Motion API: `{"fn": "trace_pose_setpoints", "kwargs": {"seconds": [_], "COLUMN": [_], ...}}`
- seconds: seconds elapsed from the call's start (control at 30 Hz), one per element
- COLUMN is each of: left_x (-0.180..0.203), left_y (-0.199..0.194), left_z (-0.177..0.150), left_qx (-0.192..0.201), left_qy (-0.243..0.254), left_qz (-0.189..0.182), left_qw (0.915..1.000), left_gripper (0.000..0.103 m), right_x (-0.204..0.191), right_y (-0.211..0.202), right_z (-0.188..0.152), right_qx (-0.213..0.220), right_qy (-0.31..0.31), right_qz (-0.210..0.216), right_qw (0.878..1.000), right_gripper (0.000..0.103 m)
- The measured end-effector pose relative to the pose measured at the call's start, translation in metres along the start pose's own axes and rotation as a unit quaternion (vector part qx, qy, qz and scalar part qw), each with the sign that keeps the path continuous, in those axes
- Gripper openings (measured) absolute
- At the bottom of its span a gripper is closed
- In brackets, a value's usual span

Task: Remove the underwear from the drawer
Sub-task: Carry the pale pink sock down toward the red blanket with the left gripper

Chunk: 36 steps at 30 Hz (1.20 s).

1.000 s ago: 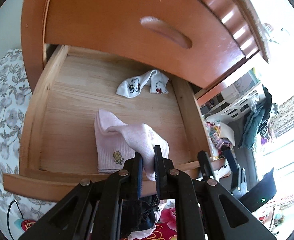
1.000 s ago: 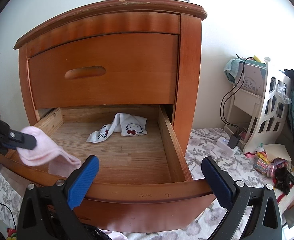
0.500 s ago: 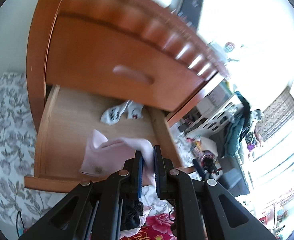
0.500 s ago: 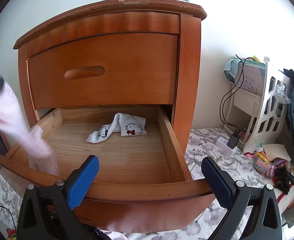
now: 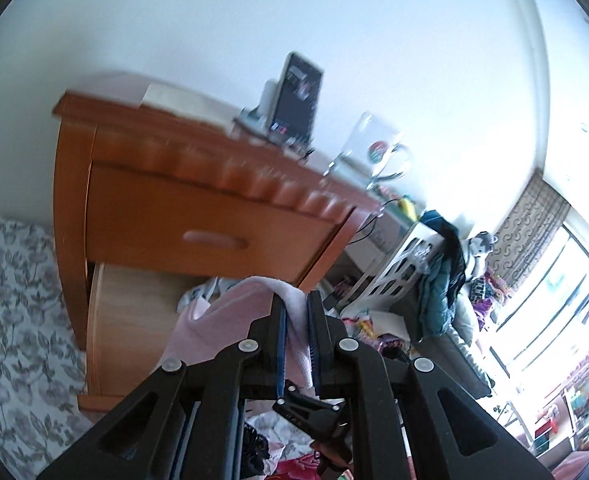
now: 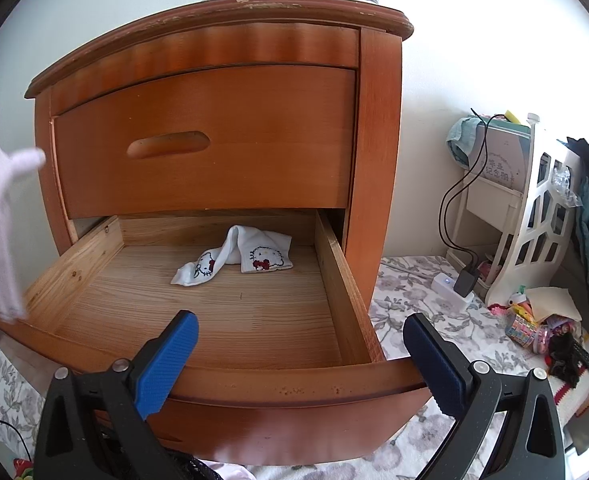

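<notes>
Your left gripper (image 5: 296, 316) is clamped tight on a fold of the pink garment (image 5: 222, 328), the cloth pinched flat between the two pads and draping down toward seven o'clock in the left wrist view. From the right wrist view the same pink garment hangs as a blurred strip at nine o'clock, its lowest end level with the drawer's near left corner, so judge it as lifted out but not yet carried clear. Keep the pads squeezed as they are; the grip sits near one edge of the cloth, and soft knit like this can slide out if you ease off or jerk. Lift smoothly until the trailing end is above the drawer (image 6: 230, 376) front, then carry it away to your side instead of dragging it over the wood, where it could snag on the rim. Your right gripper (image 6: 300, 360) stands with its blue pads wide apart and nothing between them, hovering just in front of the drawer front at six o'clock. Leave it there, or bring it in to support the hanging end if the cloth starts to slip. Deeper in the drawer, at twelve o'clock from the right gripper, a white pair of socks (image 6: 234, 258) with cartoon cat faces lies on the wooden floor near the back wall; whether it counts as part of the job you cannot tell from here. The upper drawer (image 6: 202, 140) is closed.
</notes>
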<state>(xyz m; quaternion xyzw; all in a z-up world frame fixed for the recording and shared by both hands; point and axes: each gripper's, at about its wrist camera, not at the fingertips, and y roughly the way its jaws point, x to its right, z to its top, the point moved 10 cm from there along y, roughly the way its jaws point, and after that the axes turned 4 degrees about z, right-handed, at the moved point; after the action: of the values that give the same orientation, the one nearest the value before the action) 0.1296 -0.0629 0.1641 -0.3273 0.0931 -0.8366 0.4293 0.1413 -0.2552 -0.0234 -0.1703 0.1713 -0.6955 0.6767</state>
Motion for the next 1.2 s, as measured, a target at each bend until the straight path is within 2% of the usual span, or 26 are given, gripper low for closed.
{"fn": "trace_pose_setpoints", "kwargs": {"seconds": [0.23, 0.4, 0.83, 1.07, 1.2], "left_x": [0.029, 0.039, 0.027, 0.036, 0.031], "left_y": [-0.029, -0.034, -0.012, -0.004, 0.009], "left_z": [0.017, 0.016, -0.024, -0.048, -0.068], "left_qx": [0.031, 0.033, -0.030, -0.060, -0.092], "left_qy": [0.034, 0.046, 0.030, 0.048, 0.044], "left_qz": [-0.035, -0.046, -0.045, -0.055, -0.051], "left_qw": [0.9983, 0.9973, 0.9981, 0.9955, 0.9935], "left_gripper": [0.010, 0.010, 0.010, 0.010, 0.010], "right_x": [0.000, 0.000, 0.000, 0.000, 0.000], "right_y": [0.000, 0.000, 0.000, 0.000, 0.000], "right_z": [0.000, 0.000, 0.000, 0.000, 0.000], "right_qx": [0.000, 0.000, 0.000, 0.000, 0.000], "right_qy": [0.000, 0.000, 0.000, 0.000, 0.000], "right_qz": [0.000, 0.000, 0.000, 0.000, 0.000], "right_qw": [1.000, 1.000, 1.000, 1.000, 1.000], "right_gripper": [0.103, 0.103, 0.103, 0.103, 0.103]}}
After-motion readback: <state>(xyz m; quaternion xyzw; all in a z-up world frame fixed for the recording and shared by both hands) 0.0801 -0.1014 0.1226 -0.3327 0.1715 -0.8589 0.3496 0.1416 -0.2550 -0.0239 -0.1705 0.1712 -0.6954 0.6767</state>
